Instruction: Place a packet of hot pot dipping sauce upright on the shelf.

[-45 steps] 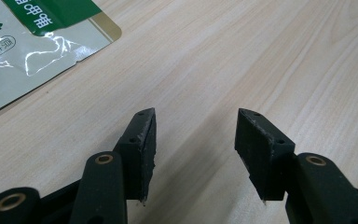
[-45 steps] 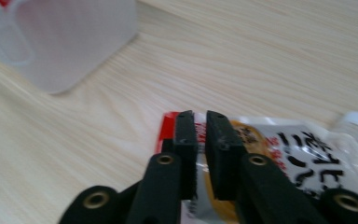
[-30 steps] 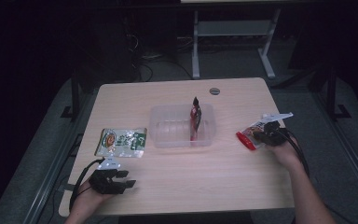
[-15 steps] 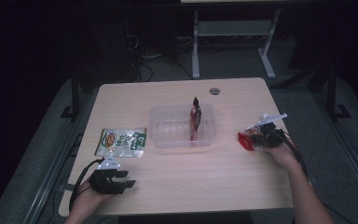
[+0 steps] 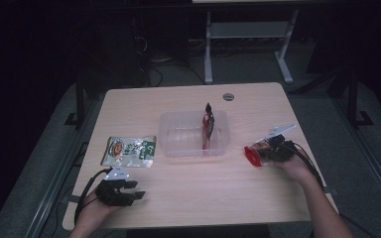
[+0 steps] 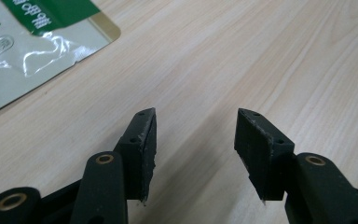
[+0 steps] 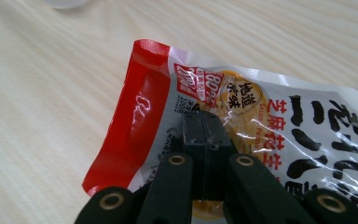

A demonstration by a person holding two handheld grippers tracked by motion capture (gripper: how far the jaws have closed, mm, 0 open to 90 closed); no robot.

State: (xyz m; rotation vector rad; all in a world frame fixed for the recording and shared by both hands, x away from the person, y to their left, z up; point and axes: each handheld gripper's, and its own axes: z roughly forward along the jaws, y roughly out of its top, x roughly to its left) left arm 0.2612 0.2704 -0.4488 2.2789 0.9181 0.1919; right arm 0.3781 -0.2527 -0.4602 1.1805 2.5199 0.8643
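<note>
A red and white snack packet (image 5: 254,154) (image 7: 242,121) with black lettering is held just above the table at the right, with my right gripper (image 5: 270,148) (image 7: 204,122) shut on it. A clear plastic tub (image 5: 178,144) stands mid-table with a dark red packet (image 5: 207,128) upright inside it at its right end. A green and silver packet (image 5: 129,150) (image 6: 32,42) lies flat at the left. Near the table's front left edge my left gripper (image 5: 135,190) (image 6: 195,135) rests open, nothing between its jaws, a little short of the green packet.
A round grey cable cap (image 5: 228,96) sits in the tabletop at the back. Bare wood lies between the tub and the front edge. White desk legs (image 5: 208,44) stand on the dark floor behind the table.
My right gripper has carried the red and white packet a little leftward and nearer the tub. The left gripper has stayed put.
</note>
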